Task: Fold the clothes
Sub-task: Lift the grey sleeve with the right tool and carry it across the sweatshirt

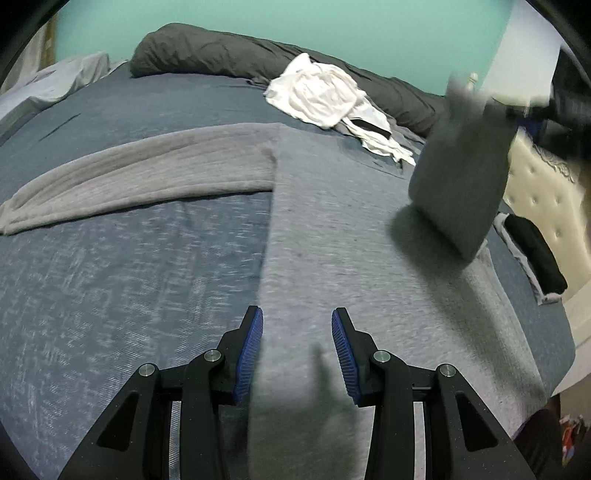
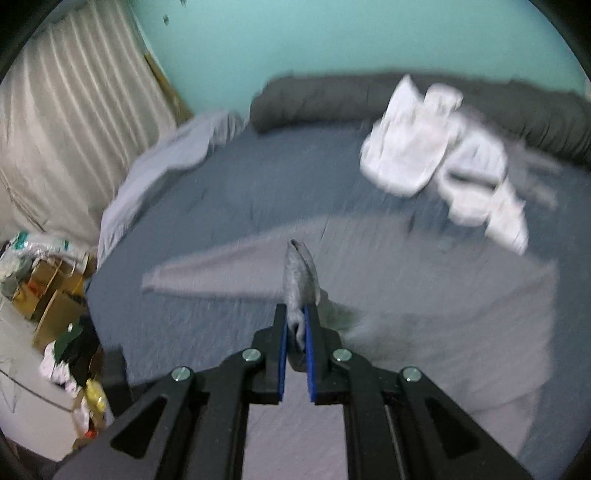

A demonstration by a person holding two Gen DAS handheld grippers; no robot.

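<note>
A blue-sheeted bed (image 1: 110,295) against a teal wall (image 1: 295,26) carries a grey sweater (image 1: 332,240); white clothes (image 1: 317,92) lie at one o'clock. Left tool (image 1: 297,354) is spread; right tool (image 2: 295,332) pinches the sweater's sleeve (image 2: 299,280).

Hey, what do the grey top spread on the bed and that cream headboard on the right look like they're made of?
The grey top looks like soft heathered knit, cotton or a blend: speckled matte surface that drapes limply where the right gripper pinches a sleeve. The headboard looks like cream padded upholstery, possibly faux leather: button tufting and a slight sheen, though blur leaves that open.
</note>
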